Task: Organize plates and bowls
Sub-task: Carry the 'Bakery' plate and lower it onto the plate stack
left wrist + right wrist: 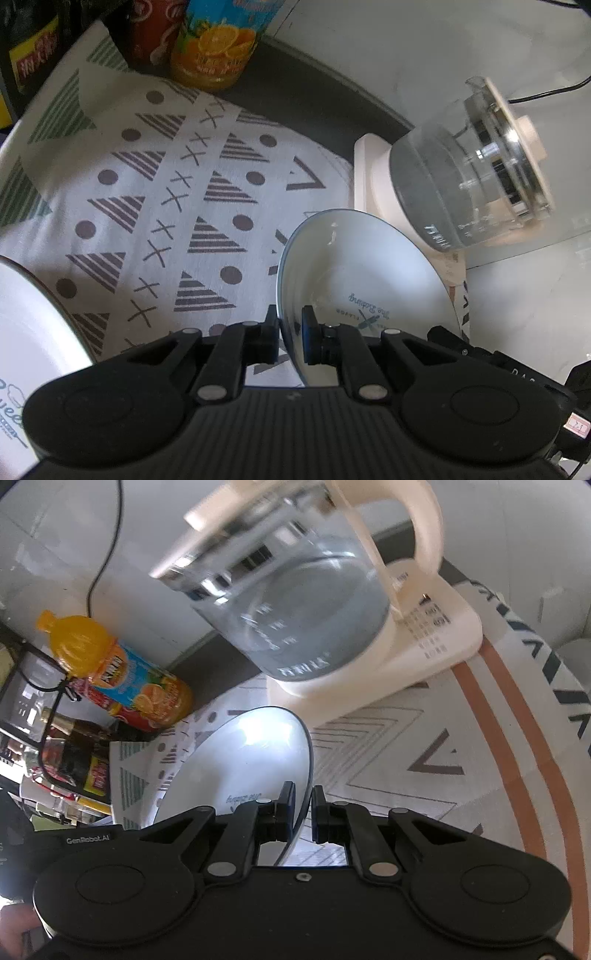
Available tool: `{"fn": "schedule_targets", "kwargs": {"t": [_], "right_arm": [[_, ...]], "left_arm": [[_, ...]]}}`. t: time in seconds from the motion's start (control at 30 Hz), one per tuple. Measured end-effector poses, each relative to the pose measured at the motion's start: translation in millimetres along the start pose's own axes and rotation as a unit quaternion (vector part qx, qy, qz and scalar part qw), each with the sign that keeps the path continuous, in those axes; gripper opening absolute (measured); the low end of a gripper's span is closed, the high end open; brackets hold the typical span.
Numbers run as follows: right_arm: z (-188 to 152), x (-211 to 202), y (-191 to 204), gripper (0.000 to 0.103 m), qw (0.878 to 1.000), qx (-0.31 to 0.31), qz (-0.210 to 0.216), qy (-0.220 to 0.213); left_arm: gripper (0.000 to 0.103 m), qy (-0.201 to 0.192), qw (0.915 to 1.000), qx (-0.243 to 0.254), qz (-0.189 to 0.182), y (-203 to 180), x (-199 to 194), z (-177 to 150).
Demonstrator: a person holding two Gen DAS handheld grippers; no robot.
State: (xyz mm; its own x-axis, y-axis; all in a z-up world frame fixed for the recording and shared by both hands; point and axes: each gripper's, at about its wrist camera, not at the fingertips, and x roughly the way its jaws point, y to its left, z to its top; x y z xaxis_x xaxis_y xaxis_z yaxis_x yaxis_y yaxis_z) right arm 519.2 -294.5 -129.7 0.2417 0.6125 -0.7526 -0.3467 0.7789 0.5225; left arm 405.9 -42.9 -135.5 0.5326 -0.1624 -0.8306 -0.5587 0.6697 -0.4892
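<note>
The left tool (290, 334) is closed down on the rim of a white bowl (354, 273), one finger outside the wall and the blue-padded finger inside, so the bowl hangs tilted on its side with its printed inner face toward the camera, above the patterned cloth (147, 206) on the desk. The right tool (303, 814) grips a white plate (247, 760) by its edge, the thin rim pinched between its two fingers, the plate standing nearly on edge over the cloth. Just behind both dishes stands a glass kettle (295, 602) with water in it, on a cream base (417, 653). Farther back an orange juice bottle (122, 672) stands beside a red-labelled bottle (155, 33). In the left wrist view the rim of another white dish (29, 332) shows at the lower left edge.
</note>
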Motion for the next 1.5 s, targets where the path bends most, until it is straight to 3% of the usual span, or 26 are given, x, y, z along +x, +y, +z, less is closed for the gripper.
{"fn": "schedule_targets", "kwargs": {"t": [0.53,0.9,1.5], "right_arm": [[-24,-25,48,0.009,0.999,-0.027,0.007,-0.032],[-59,-38,85,0.009,0.998,-0.033,0.005,-0.049],[-129,-30,158,0.009,0.998,-0.058,0.006,-0.033]], "left_arm": [[0.009,-0.028,0.9994,-0.001,-0.02,25,-52,-10],[0.009,-0.037,0.9989,0.0,-0.03,59,-89,-23],[0.01,-0.049,0.9987,-0.011,-0.01,144,-154,-49]]}}
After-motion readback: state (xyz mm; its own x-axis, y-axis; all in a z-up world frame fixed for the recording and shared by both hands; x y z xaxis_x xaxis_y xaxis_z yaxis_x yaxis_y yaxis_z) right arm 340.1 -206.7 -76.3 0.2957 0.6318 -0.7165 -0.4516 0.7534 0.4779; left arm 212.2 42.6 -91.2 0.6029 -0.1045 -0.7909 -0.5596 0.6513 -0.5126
